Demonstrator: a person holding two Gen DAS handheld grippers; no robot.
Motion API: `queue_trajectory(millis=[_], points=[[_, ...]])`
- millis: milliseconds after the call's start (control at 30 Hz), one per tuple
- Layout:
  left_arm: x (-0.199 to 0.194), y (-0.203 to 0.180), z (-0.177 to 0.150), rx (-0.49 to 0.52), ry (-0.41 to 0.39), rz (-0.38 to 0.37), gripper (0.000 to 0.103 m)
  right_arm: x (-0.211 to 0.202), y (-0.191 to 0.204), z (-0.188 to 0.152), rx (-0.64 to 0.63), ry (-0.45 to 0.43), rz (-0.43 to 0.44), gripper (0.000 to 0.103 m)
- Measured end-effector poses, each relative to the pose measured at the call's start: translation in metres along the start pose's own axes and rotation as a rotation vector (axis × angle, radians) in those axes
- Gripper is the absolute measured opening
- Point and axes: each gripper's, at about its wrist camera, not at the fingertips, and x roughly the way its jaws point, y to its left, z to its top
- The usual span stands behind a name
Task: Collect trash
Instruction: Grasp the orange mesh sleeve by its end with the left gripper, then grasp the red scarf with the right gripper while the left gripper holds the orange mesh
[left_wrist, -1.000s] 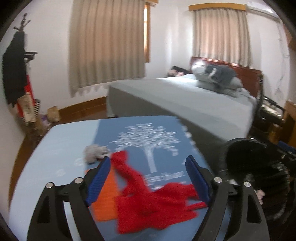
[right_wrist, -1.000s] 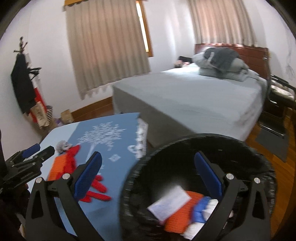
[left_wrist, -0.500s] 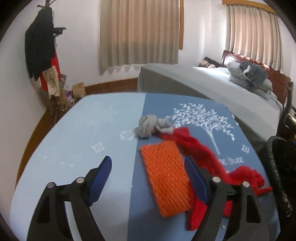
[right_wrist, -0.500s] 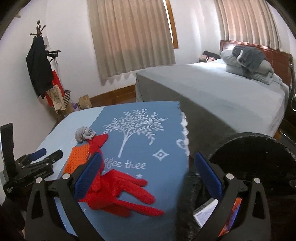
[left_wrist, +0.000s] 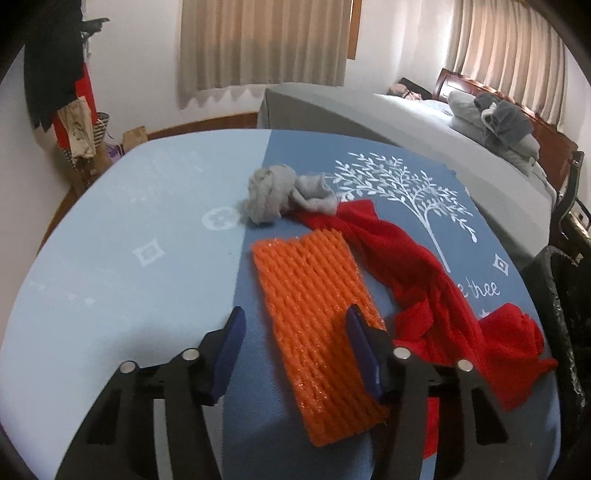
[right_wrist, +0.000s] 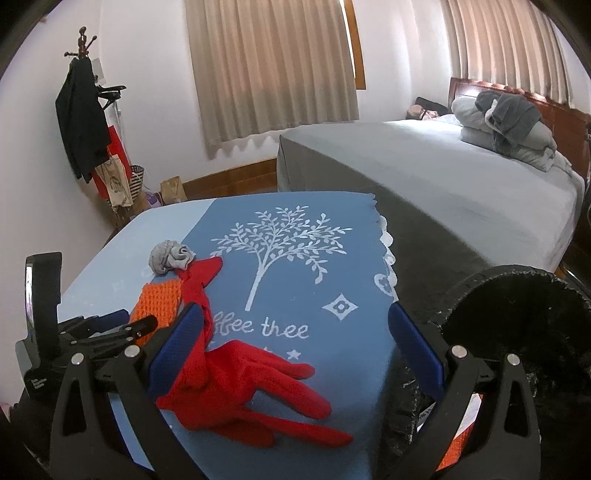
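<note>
An orange foam net sleeve (left_wrist: 314, 306) lies flat on the blue tablecloth (left_wrist: 147, 221). My left gripper (left_wrist: 293, 338) is open, its fingers straddling the sleeve's near half, the right finger over the sleeve. Red gloves (left_wrist: 417, 280) lie right of the sleeve, a grey balled cloth (left_wrist: 280, 195) behind it. My right gripper (right_wrist: 291, 347) is open and empty above the table's right part, over a red glove (right_wrist: 251, 391). The sleeve (right_wrist: 159, 302), grey cloth (right_wrist: 170, 256) and left gripper (right_wrist: 122, 325) show there too. A black bin (right_wrist: 517, 332) stands at right.
The black bin (left_wrist: 565, 314) sits off the table's right edge and holds orange and white trash (right_wrist: 458, 439). A grey bed (right_wrist: 443, 177) lies beyond the table. A coat rack (right_wrist: 85, 122) with bags stands at the far left wall.
My left gripper has moved left off the red gloves onto the orange sleeve and narrowed around it. My right gripper has swung left from over the bin to above the table.
</note>
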Motion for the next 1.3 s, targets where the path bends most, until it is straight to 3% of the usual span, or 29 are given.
queue_trajectory(millis=[167, 267, 633, 1033, 1133, 1300], points=[[-0.002, -0.008, 0.000, 0.036, -0.005, -0.035, 0.020, 0.003, 0.007, 0.001, -0.010, 0.000, 0.010, 0.097], [-0.006, -0.008, 0.000, 0.041, -0.021, -0.039, 0.011, 0.004, 0.011, 0.002, -0.018, -0.003, 0.016, 0.097], [-0.041, 0.025, 0.012, -0.038, -0.144, -0.002, 0.010, 0.025, 0.037, 0.014, -0.049, 0.012, 0.062, 0.097], [-0.045, 0.050, 0.019, -0.046, -0.163, 0.054, 0.010, 0.084, 0.083, 0.016, -0.092, 0.111, 0.092, 0.097], [-0.044, 0.053, 0.019, -0.052, -0.164, 0.057, 0.010, 0.096, 0.089, 0.014, -0.103, 0.146, 0.090, 0.090], [-0.043, 0.053, 0.020, -0.054, -0.164, 0.055, 0.010, 0.107, 0.094, 0.009, -0.119, 0.194, 0.109, 0.067]])
